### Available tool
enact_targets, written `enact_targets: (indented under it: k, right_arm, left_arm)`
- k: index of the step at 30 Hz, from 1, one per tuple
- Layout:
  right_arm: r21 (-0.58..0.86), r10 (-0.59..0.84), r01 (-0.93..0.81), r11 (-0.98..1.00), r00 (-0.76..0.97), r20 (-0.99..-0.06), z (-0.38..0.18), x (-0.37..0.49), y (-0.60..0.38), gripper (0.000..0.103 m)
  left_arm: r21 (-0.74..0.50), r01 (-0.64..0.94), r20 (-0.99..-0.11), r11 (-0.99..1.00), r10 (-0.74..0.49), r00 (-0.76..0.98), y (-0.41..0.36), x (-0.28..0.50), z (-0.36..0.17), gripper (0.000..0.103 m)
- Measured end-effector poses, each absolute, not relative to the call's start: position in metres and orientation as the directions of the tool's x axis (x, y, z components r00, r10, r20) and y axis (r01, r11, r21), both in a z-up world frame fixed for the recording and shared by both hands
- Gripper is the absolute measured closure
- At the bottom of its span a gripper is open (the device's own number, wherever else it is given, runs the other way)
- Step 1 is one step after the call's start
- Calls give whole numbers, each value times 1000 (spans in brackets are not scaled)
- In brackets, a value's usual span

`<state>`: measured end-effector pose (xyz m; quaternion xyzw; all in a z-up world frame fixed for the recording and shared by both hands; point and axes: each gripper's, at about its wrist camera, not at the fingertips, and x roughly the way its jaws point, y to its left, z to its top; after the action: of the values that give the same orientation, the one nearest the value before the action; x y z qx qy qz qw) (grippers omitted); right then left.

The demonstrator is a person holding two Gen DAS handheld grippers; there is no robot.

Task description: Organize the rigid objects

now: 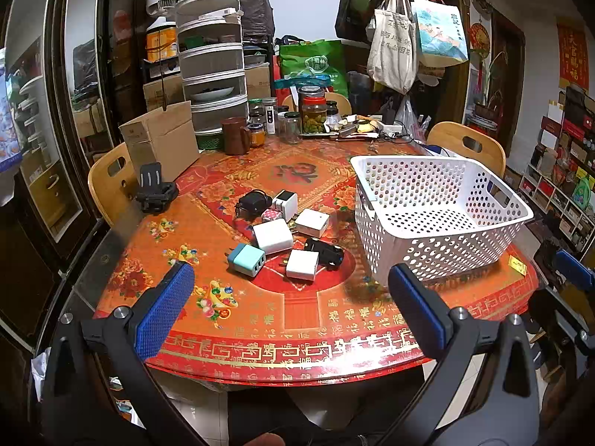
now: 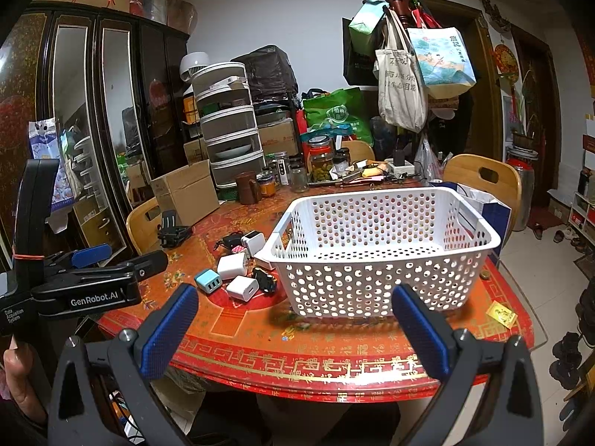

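Cluttered shelving, a dark mirrored wardrobe [image 2: 93,119] and a coat stand hung with tote bags [image 2: 401,85] ring a round table [image 1: 297,319] covered in red and gold patterned cloth. Jars [image 1: 314,111], a brown mug [image 1: 235,135] and a cardboard box [image 1: 163,141] crowd the table's far side, with a stacked set of drawers [image 1: 215,63] behind them.

Near the middle of the table lies a loose cluster of plug-in chargers. A teal multi-port charger [image 1: 246,259] sits closest to the near edge, just beside a white cube charger [image 1: 302,264] that touches a black adapter [image 1: 324,253]. Another white charger [image 1: 272,236] lies behind the teal one, and farther back sit a flat white one [image 1: 312,222], an upright white cube [image 1: 285,204], a small pink patterned block [image 1: 270,215] and a black adapter with a cord [image 1: 253,202]. A white perforated plastic basket [image 1: 438,182] stands to the right of the cluster, near it; what shows of its floor holds nothing.

Both claws hang above the near table edge, touching nothing. The left gripper [image 1: 290,308] has its blue-padded fingers spread wide, facing the chargers. The right gripper [image 2: 293,330] is likewise spread wide, facing the basket, and its view catches the left gripper from the side.
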<state>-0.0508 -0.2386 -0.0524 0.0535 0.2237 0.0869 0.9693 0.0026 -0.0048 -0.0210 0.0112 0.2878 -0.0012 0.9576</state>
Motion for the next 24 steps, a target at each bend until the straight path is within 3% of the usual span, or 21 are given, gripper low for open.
enact_targets:
  k: [16, 20, 24]
  right_arm:
    - [139, 190, -143, 980, 884, -427, -56, -49, -237, 0]
    - [88, 86, -55, 995, 909, -409, -58, -44, -256, 0]
    - [102, -72, 137, 985, 875, -478, -70, -8, -318, 0]
  left_arm:
    - [15, 20, -554, 1000, -8, 832, -5, 4, -23, 0]
    - [39, 8, -523, 999, 14, 852, 0, 15, -34, 0]
    - [12, -74, -529, 997, 69, 846, 33, 51, -54, 0]
